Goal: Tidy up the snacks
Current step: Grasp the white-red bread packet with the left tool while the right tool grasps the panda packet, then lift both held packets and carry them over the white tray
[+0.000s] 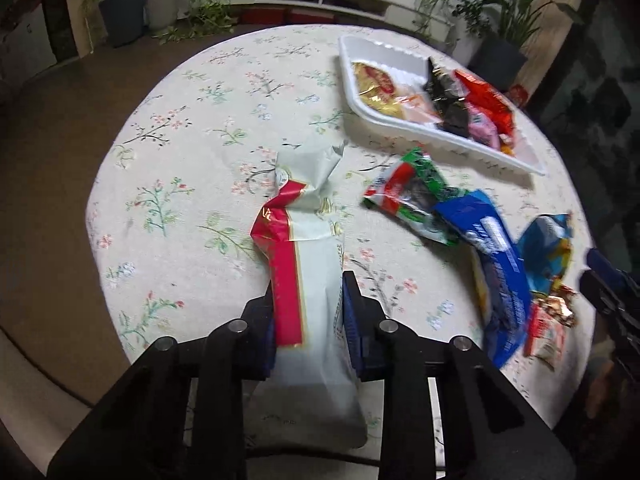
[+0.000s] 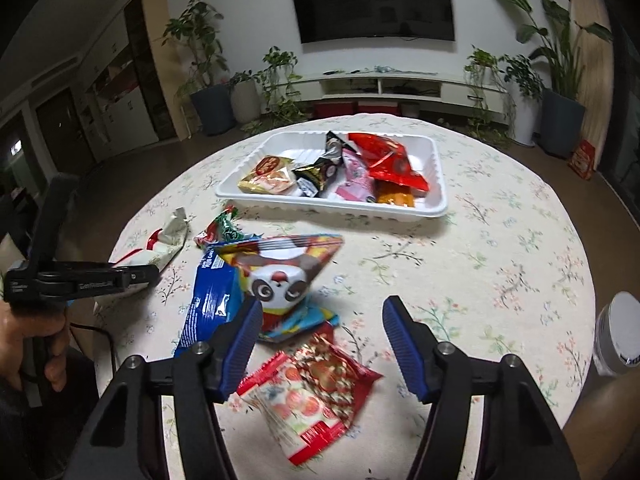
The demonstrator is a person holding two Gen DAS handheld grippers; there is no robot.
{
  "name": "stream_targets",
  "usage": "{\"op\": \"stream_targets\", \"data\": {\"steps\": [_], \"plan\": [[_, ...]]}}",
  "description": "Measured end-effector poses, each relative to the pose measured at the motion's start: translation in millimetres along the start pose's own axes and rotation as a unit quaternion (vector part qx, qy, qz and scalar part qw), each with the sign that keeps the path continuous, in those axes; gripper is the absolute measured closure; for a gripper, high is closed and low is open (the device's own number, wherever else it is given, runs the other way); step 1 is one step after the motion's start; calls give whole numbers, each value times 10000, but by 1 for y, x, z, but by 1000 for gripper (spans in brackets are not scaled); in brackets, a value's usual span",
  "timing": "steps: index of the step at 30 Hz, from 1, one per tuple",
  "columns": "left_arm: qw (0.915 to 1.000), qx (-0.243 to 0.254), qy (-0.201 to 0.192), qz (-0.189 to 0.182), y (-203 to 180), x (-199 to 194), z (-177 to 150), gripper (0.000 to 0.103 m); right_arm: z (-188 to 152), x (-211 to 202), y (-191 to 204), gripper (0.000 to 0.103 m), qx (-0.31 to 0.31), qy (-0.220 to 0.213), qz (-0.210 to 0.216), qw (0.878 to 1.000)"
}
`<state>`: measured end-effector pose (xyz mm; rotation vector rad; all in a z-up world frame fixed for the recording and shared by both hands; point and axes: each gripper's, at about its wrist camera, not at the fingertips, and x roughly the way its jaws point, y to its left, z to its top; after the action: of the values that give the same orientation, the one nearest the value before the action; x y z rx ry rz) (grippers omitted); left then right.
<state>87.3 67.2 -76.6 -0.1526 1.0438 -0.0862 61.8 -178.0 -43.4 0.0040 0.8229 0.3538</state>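
My left gripper [image 1: 310,284] is shut on a long white and red snack packet [image 1: 308,240], held over the near left of the round table; the packet also shows in the right wrist view [image 2: 170,240]. A white tray [image 2: 434,196] at the far side holds several snacks, and it also shows in the left wrist view [image 1: 384,52]. Loose on the cloth lie a green and red packet [image 1: 412,196], a blue packet [image 2: 210,296], a panda packet [image 2: 284,276] and a red strawberry packet [image 2: 312,392]. My right gripper [image 2: 322,312] is open above the strawberry packet, its jaws apart and empty.
The round table has a floral cloth [image 2: 500,248]. A white cup [image 2: 618,332] stands at its right edge. The left tool's body [image 2: 76,278] and a hand [image 2: 32,344] are at the left. Potted plants and a TV shelf stand beyond the table.
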Motion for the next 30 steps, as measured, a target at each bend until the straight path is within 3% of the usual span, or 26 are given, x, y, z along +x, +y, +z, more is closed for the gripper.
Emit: {"op": "stream_targets", "data": {"steps": [9, 13, 17, 20, 30], "plan": [[9993, 97, -76, -344, -8, -4, -14, 81, 7, 32, 22, 36, -38, 387, 225, 9990], [9991, 200, -78, -361, -11, -3, -14, 81, 10, 49, 12, 37, 329, 600, 261, 9973], [9990, 195, -89, -385, -11, -3, -14, 81, 8, 61, 0, 45, 734, 820, 521, 9926], [9987, 227, -115, -443, -12, -4, -14, 81, 8, 58, 1, 59, 704, 765, 635, 9925], [9982, 274, -197, -501, -17, -13, -15, 81, 5, 39, -22, 63, 1254, 402, 716, 9887]]}}
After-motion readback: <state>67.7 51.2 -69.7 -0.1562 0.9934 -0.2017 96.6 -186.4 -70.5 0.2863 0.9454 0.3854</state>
